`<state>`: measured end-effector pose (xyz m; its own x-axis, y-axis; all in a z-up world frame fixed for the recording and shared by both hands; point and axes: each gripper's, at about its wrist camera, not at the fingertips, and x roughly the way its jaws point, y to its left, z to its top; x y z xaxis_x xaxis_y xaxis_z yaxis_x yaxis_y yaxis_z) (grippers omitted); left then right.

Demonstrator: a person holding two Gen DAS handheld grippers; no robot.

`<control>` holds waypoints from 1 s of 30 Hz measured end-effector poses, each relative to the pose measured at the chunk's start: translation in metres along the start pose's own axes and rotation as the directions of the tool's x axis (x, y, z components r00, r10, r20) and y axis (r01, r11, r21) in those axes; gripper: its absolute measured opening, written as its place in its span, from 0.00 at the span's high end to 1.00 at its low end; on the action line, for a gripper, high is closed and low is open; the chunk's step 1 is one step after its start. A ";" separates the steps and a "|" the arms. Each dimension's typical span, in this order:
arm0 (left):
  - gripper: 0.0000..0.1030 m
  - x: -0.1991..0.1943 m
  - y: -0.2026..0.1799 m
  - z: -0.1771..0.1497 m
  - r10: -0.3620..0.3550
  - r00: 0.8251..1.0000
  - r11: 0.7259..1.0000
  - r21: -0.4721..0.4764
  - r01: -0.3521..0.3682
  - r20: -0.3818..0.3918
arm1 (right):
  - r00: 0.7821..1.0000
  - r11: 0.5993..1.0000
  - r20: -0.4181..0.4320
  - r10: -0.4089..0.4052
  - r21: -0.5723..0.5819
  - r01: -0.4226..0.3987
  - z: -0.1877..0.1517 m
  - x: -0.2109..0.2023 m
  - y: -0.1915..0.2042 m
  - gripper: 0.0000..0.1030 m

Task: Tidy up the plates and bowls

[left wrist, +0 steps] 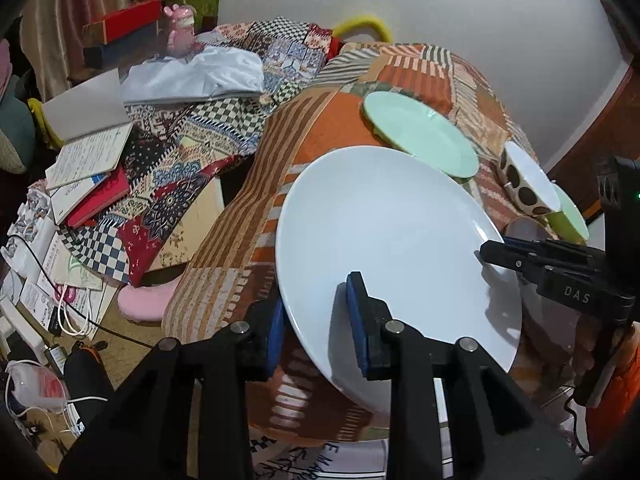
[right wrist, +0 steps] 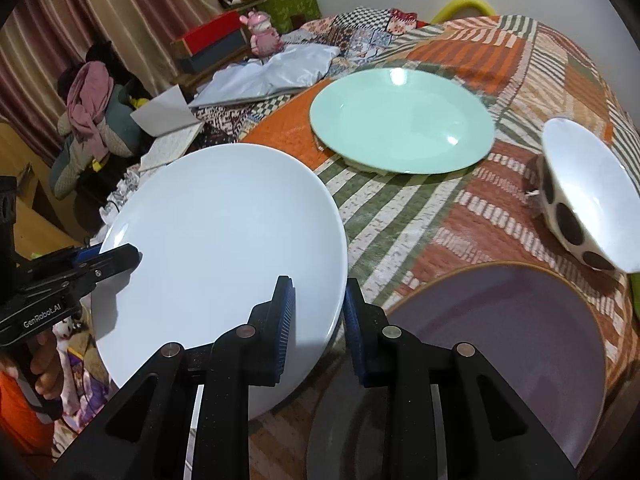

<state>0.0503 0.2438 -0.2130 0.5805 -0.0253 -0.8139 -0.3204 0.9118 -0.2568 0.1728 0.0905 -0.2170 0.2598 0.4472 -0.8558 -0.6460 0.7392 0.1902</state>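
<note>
Two pairs of tongs pinch one large round white ceramic plate by opposite edges. From the left wrist view, the left tongs clamp the plate's near-left rim, one blue pad above and one beneath, while the right tongs bite its right edge. The plate hangs tilted above the patchwork-covered surface, with a round mint-green plate just beyond it.

From the right wrist view, the right tongs grip the white plate's right rim and the left tongs its far-left edge. A flat grey-purple plate lies immediately right of the right tongs, probably the nearer stacking spot; a polka-dot bowl sits beyond.
</note>
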 end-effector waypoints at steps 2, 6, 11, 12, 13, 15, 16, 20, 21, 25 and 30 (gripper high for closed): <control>0.73 -0.003 -0.005 0.002 -0.008 1.000 1.000 0.007 0.008 0.013 | 1.000 1.000 0.014 -0.004 0.008 0.004 -0.001 -0.005 -0.001 0.76; 0.73 -0.010 -0.019 0.005 -0.020 0.999 0.999 0.034 0.018 0.038 | 0.999 0.999 0.042 -0.019 0.027 0.018 -0.005 -0.018 -0.006 0.76; 0.73 -0.016 -0.035 0.008 -0.039 0.998 0.998 0.058 0.036 0.058 | 0.997 0.998 0.065 -0.034 0.051 0.031 -0.012 -0.032 -0.015 0.76; 0.73 -0.016 -0.038 0.008 -0.042 0.997 0.997 0.063 0.038 0.060 | 0.997 0.998 0.070 -0.038 0.056 0.034 -0.013 -0.035 -0.017 0.76; 0.73 -0.017 -0.042 0.009 -0.046 0.997 0.997 0.069 0.042 0.061 | 0.996 0.998 0.074 -0.040 0.061 0.036 -0.014 -0.037 -0.019 0.76; 0.73 -0.017 -0.047 0.009 -0.053 0.997 0.996 0.077 0.049 0.064 | 0.995 0.997 0.084 -0.047 0.071 0.041 -0.017 -0.043 -0.022 0.76; 0.73 -0.017 -0.051 0.010 -0.059 0.996 0.995 0.083 0.053 0.064 | 0.995 0.996 0.089 -0.051 0.074 0.044 -0.019 -0.045 -0.023 0.76; 0.73 -0.018 -0.063 0.009 -0.074 0.995 0.993 0.100 0.067 0.065 | 0.992 0.994 0.108 -0.067 0.089 0.057 -0.025 -0.057 -0.030 0.76; 0.73 -0.018 -0.067 0.009 -0.078 0.995 0.992 0.104 0.071 0.063 | 0.991 0.994 0.113 -0.071 0.093 0.060 -0.026 -0.059 -0.031 0.76; 0.73 -0.017 -0.079 0.008 -0.097 0.994 0.989 0.118 0.090 0.058 | 0.988 0.991 0.127 -0.087 0.115 0.073 -0.033 -0.069 -0.038 0.76; 0.73 -0.014 -0.097 0.007 -0.117 0.992 0.983 0.148 0.109 0.051 | 0.985 0.985 0.134 -0.108 0.145 0.089 -0.045 -0.079 -0.049 0.76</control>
<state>0.0779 0.1586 -0.1731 0.6516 -0.1110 -0.7504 -0.1413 0.9541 -0.2639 0.1519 -0.0035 -0.1804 0.4223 0.4280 -0.7990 -0.5091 0.8413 0.1816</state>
